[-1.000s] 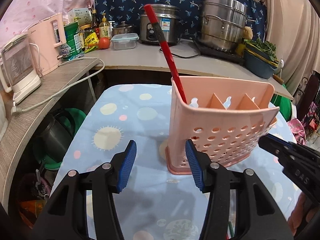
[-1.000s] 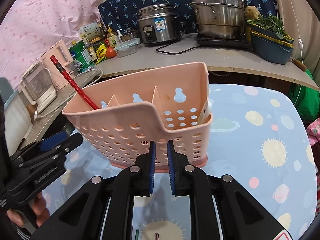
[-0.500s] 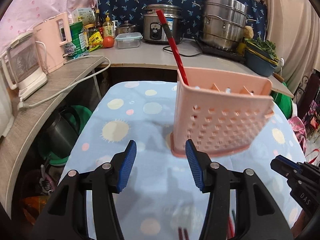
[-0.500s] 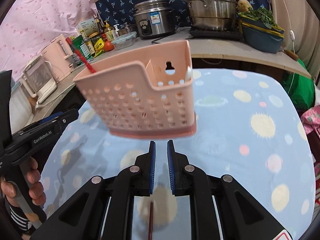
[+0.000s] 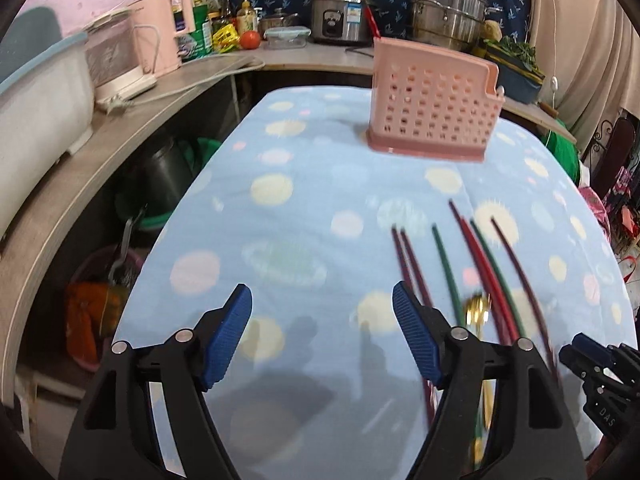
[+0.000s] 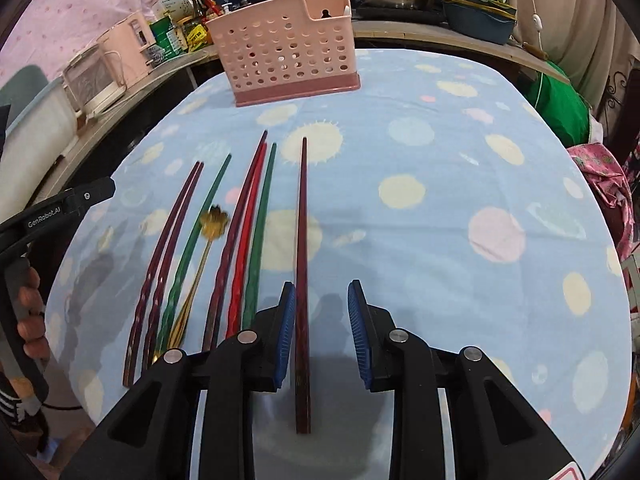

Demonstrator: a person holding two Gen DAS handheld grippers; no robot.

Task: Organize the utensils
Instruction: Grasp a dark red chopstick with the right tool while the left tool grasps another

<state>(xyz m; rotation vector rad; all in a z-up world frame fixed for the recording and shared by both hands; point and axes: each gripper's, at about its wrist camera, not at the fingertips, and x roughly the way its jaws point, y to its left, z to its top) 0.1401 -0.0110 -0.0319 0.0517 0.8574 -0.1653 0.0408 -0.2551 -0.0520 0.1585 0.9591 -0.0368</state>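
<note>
A pink perforated utensil basket (image 6: 286,50) stands at the far end of the blue spotted table; it also shows in the left wrist view (image 5: 434,108) with a red chopstick (image 5: 366,12) sticking out. Several dark red, green and red chopsticks (image 6: 244,236) and a gold spoon (image 6: 200,256) lie in a row on the cloth. My right gripper (image 6: 320,334) is open over the near end of a lone dark red chopstick (image 6: 303,240), which lies between its fingers. My left gripper (image 5: 322,334) is open and empty, left of the chopsticks (image 5: 476,256).
A counter runs behind and to the left, with a pink kettle (image 5: 158,34), a rice cooker (image 5: 338,24), steel pots (image 5: 450,6) and a blue bowl of greens (image 6: 478,14). The table's left edge drops to buckets (image 5: 160,176) on the floor.
Both grippers have pulled back from the basket toward the near end of the table. The right gripper has opened from shut and now straddles a dark red chopstick.
</note>
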